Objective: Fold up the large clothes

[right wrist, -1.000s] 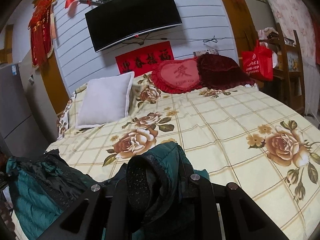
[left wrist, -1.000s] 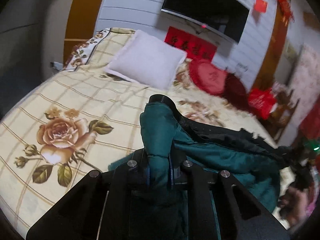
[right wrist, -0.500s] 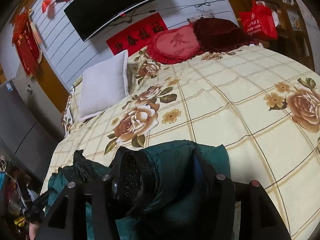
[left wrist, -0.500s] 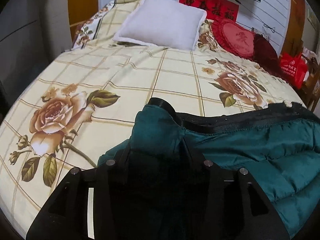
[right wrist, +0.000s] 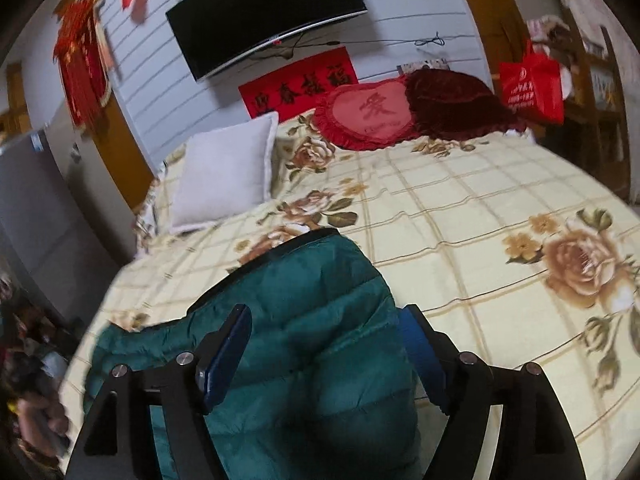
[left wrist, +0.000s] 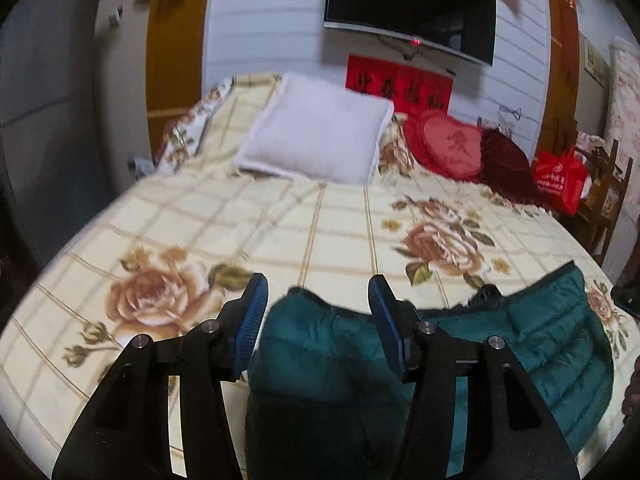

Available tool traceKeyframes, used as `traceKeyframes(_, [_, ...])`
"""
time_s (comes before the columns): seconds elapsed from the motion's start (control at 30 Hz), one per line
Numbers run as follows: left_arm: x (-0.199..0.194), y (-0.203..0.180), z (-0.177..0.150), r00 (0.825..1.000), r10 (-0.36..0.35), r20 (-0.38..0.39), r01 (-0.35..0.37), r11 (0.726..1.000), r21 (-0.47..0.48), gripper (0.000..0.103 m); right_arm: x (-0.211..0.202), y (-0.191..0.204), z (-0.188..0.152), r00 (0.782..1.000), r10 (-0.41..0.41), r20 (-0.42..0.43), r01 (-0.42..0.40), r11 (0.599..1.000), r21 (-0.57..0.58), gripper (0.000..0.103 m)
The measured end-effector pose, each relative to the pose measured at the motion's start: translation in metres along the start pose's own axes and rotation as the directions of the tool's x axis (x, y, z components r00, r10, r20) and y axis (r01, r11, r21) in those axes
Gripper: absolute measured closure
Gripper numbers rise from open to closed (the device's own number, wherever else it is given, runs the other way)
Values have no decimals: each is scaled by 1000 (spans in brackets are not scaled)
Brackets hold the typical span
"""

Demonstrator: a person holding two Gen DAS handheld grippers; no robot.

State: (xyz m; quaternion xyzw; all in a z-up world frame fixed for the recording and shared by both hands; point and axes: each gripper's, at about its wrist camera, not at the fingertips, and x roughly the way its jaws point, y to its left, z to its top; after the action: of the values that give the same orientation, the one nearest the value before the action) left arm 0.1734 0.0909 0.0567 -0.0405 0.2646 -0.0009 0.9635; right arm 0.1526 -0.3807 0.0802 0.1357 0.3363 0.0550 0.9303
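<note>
Floral checked bedspread under teal puffer jacket, both grippers' fingers spread, wall television above white pillow

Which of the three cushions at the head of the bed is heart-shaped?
The bright red cushion in the middle, with a frilled edge and a character stitched on it. The white pillow is square, and the dark maroon cushion is rounded.

Ahead of the teal padded jacket, the bed lay as an open stretch of bedspread, giving room to pass on both sides. Toward the wall a white pillow, a red heart cushion and a dark red cushion blocked the head end. The left edge looked crowded, though blur hid what stood there.
</note>
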Motion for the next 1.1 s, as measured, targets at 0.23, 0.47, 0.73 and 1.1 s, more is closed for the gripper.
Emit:
traceKeyframes(0.23, [54, -19, -29, 976, -34, -215, 33, 999, -5, 51, 35, 38, -6, 997, -33, -67, 22, 987, -158, 29])
traceKeyframes(0.47, [91, -34, -47, 981, 49, -187, -41, 998, 43, 50, 92, 15, -29, 966, -134, -220, 109, 987, -121, 18])
traceKeyframes(0.73, [128, -51, -51, 956, 136, -260, -94, 981, 169, 47, 109, 9, -33, 954, -171, -244, 151, 984, -99, 12])
traceKeyframes(1.1, [129, -50, -53, 954, 138, -267, -96, 982, 164, 45, 101, 12, -36, 957, -183, -227, 161, 981, -110, 11])
